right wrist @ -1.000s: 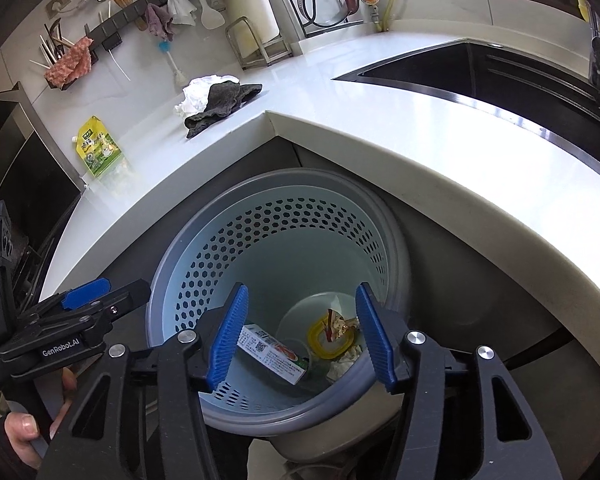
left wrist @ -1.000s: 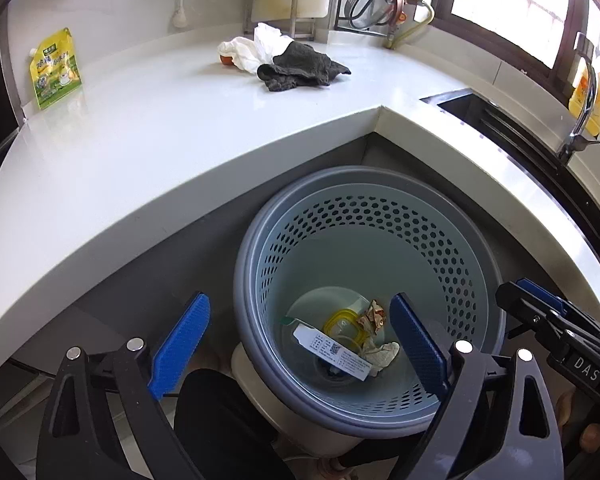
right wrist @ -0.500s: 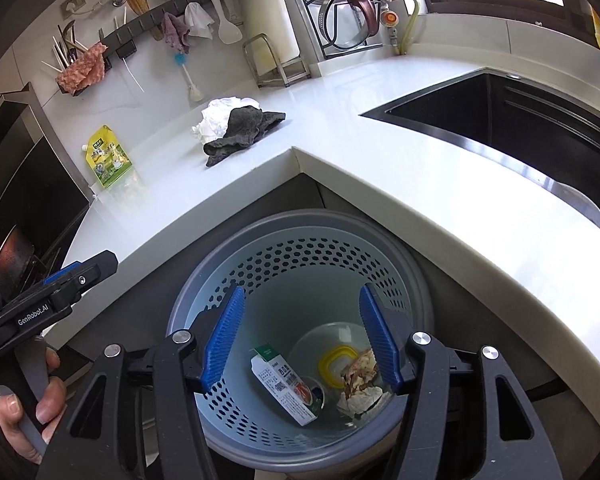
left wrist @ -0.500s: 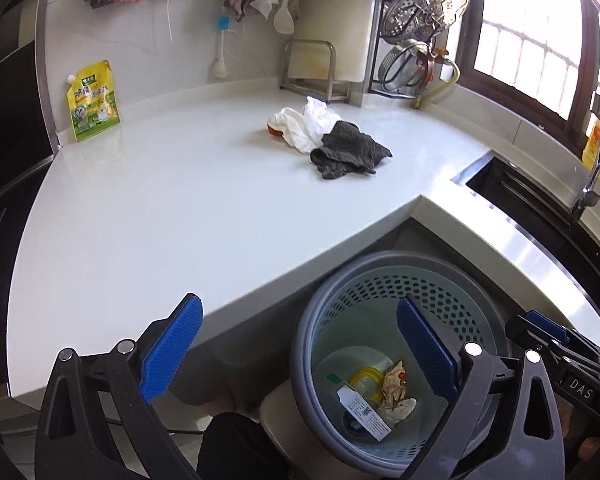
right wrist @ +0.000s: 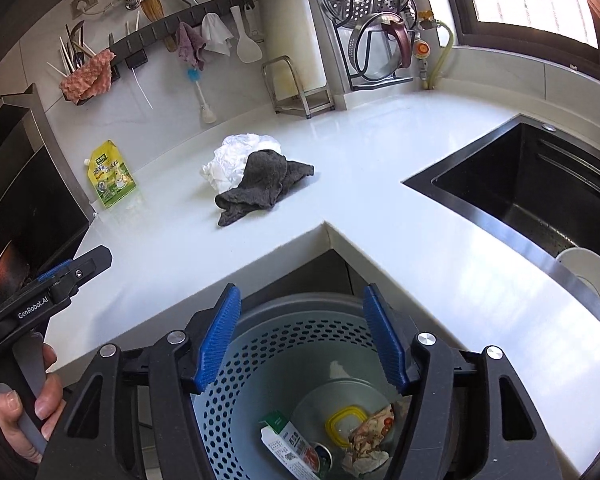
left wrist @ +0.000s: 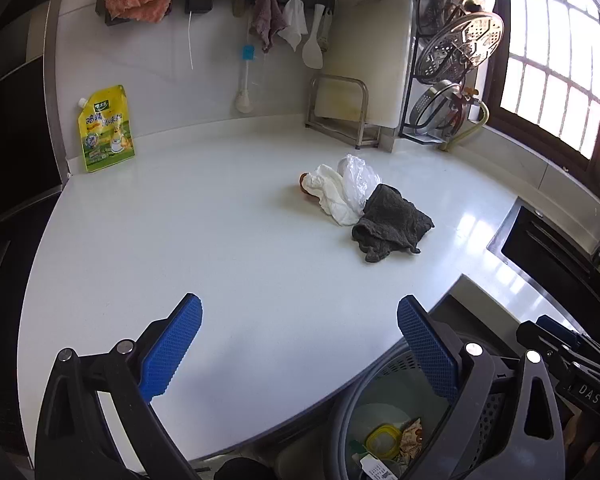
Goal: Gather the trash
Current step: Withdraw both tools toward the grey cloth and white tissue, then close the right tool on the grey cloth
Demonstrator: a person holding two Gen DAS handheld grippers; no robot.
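**Trash in the bin, more on the counter**

We see a big white counter (left wrist: 220,240). Below its edge stands our gray bin (right wrist: 284,360) with a carton (right wrist: 288,440) and wrappers inside. A white bag (left wrist: 340,192) lies by a dark cloth (left wrist: 392,224). Our left claw (left wrist: 300,344) is wide open and empty. Our right claw (right wrist: 300,340) is opening, empty.

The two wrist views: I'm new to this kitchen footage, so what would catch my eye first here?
Probably the dark grey cloth lying against crumpled white plastic in the middle of the white counter. Next, the perforated bin below the counter's inner corner, with a carton and wrappers at its bottom. A yellow pouch stands against the far wall.
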